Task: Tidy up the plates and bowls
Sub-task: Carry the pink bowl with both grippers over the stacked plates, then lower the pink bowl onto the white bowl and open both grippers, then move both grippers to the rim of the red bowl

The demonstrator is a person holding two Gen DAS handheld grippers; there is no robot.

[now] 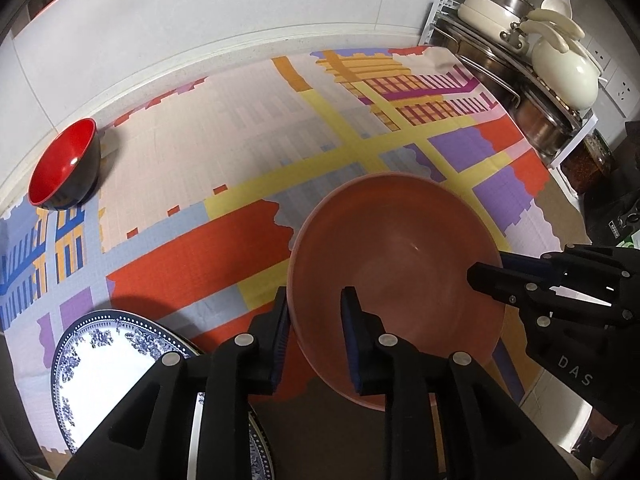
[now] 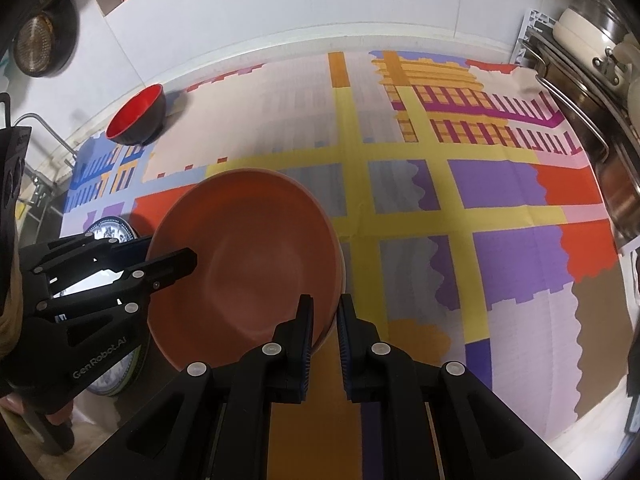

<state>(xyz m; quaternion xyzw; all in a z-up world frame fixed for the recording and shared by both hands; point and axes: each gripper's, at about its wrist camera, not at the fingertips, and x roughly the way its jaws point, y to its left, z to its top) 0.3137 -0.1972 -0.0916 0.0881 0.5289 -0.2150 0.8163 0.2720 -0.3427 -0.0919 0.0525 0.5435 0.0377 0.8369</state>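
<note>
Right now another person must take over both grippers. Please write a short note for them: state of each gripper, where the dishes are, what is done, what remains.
Left gripper: jaws straddle the near-left rim of the terracotta bowl, one inside, one outside.
Right gripper: jaws pinch the same bowl's right rim.
The bowl is held from both sides above the patterned mat; a second rim seems to show beneath it, uncertain.
Blue-and-white plate: at the mat's near-left corner.
Red-and-black bowl: tilted at the far-left, by the wall.
Done: large bowl gripped.
Left: set it down, then gather the small bowl and the plate.
</note>
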